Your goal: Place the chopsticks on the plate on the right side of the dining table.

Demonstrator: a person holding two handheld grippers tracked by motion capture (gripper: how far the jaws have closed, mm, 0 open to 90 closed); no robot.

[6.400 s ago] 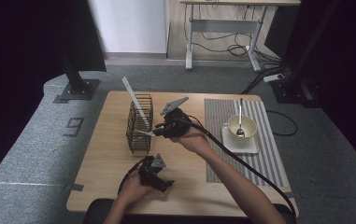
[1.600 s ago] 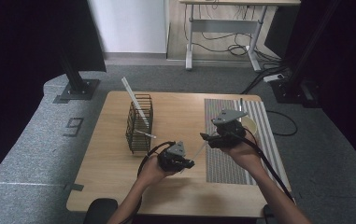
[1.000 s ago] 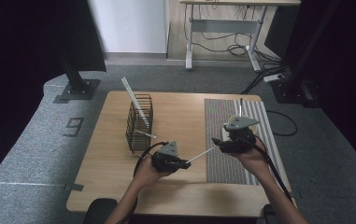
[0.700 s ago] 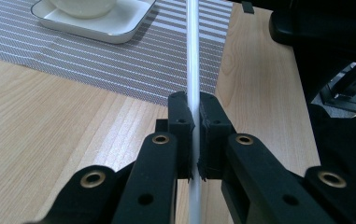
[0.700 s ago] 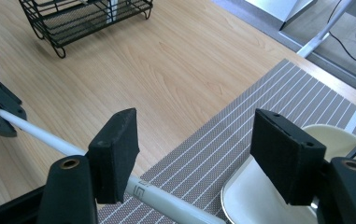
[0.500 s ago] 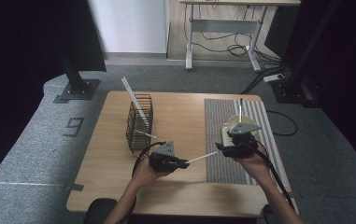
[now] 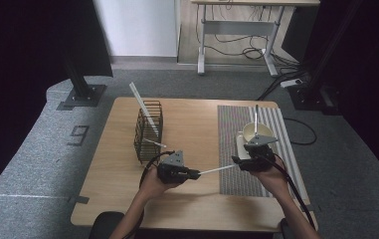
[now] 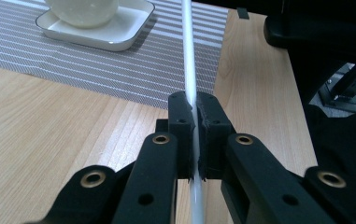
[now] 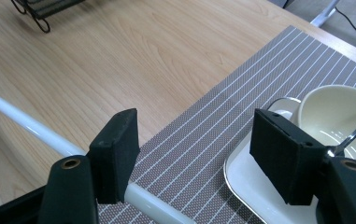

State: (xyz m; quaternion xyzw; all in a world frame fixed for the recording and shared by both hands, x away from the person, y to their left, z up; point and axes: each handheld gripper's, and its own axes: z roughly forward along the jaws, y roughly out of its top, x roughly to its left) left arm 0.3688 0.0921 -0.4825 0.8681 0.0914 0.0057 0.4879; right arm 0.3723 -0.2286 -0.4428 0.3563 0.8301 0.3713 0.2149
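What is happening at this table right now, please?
A person works with two hand-held grippers. The left gripper is shut on a white chopstick, which reaches toward the right gripper. That one is open beside the stick, over the striped placemat, near a cream bowl on its square saucer. Another chopstick leans in the wire basket.

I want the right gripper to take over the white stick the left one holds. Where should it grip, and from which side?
Grip the free end of the white stick, over the striped placemat. It lies nearly level, left gripper clamping its other end, so the open right gripper probably does best straddling it from above, jaws across the shaft.
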